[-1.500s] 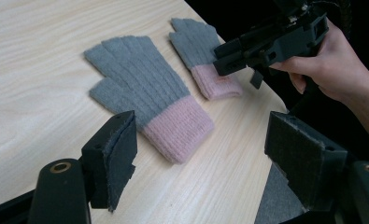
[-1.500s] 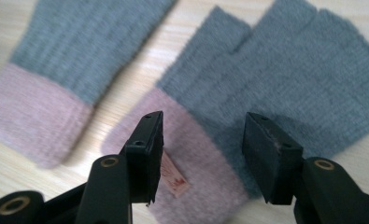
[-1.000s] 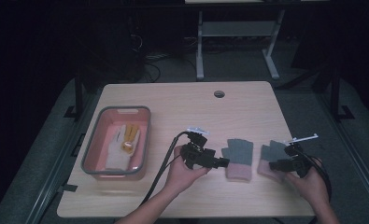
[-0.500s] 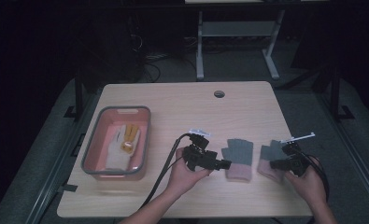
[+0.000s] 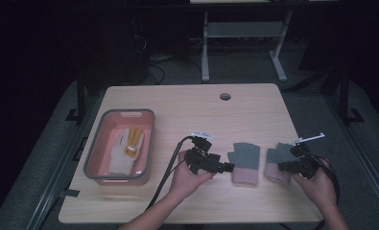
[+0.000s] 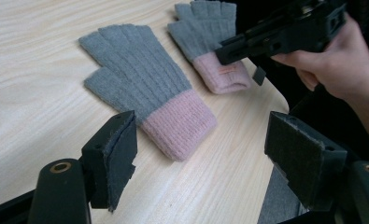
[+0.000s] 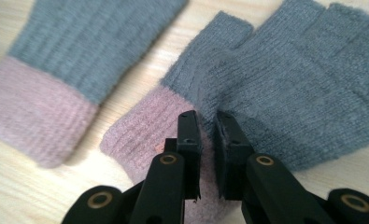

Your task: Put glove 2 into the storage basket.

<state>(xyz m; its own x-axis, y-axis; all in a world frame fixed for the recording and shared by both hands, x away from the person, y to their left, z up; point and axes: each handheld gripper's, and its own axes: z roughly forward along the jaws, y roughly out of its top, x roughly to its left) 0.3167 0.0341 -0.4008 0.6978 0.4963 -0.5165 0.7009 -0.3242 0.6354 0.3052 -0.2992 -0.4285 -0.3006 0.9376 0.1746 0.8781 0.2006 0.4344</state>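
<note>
My right gripper (image 7: 206,122) has just been closing and now pinches the right glove (image 7: 285,88) near its pink cuff, ready to lift it. My left gripper (image 6: 201,154) waits wide apart, the left glove (image 6: 140,88) at its 12 o'clock, so each glove gets its own hand.

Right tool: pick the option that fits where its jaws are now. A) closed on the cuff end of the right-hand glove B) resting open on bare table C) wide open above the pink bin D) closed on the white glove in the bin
A: in the right gripper view the right tool has its jaws nearly together, pinching the knit of the right-hand glove where pink cuff meets grey.
</note>
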